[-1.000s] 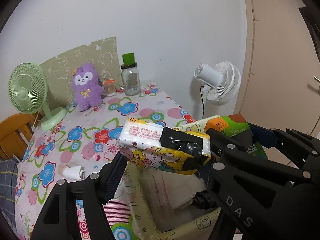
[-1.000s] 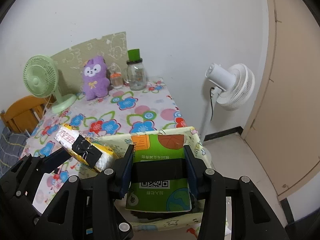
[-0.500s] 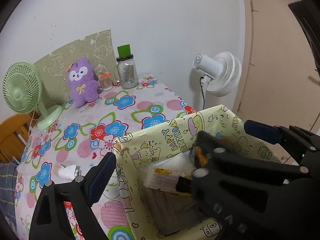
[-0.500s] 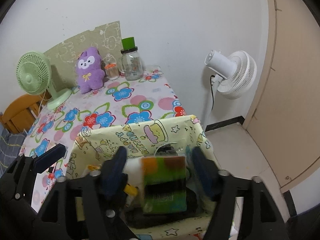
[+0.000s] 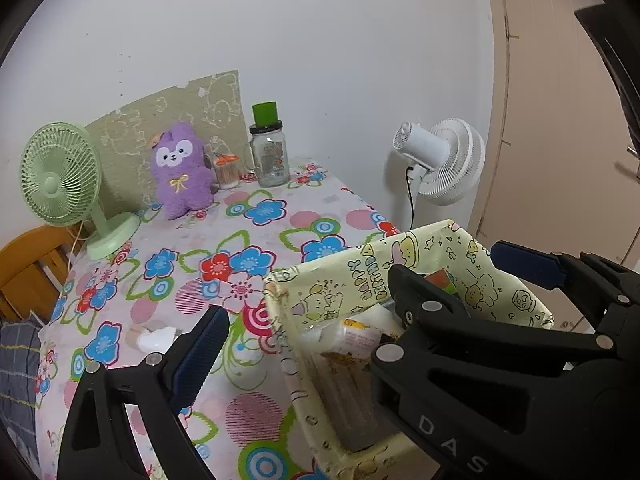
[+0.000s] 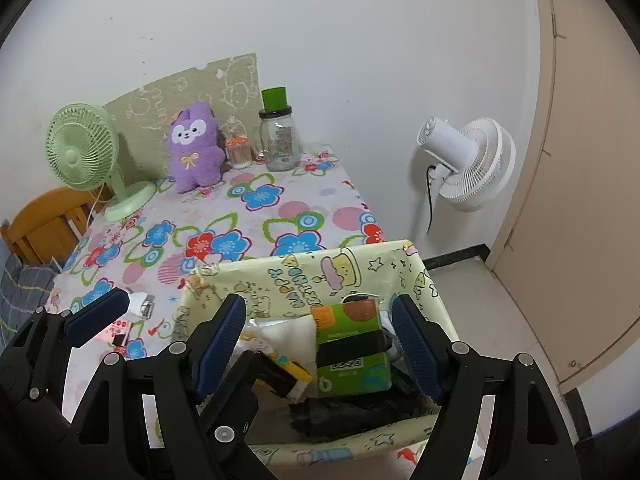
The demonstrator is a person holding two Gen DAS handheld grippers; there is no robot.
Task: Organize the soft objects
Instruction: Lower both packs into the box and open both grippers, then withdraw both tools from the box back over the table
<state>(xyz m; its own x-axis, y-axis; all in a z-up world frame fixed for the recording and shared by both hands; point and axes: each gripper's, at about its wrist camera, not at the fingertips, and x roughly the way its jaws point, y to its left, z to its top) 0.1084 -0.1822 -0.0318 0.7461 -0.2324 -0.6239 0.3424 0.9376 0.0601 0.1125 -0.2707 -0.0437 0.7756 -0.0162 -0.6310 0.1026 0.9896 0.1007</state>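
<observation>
Right gripper (image 6: 320,344) and left gripper (image 5: 304,312): jaws have just been opening, now spread and empty above the yellow fabric bin (image 6: 288,280) at the table's near right corner. Release step done: 2 tissue packs, green (image 6: 352,352) and yellow (image 6: 280,372), now lie inside (both clamped 1 second ago). Next, likely retreat toward the purple plush (image 6: 196,148) at the far edge.

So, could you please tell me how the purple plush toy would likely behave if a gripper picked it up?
The purple plush toy looks fluffy, so it would probably squash under the fingers. It is likely light. Propped upright against the board, it may topple if nudged.
</observation>
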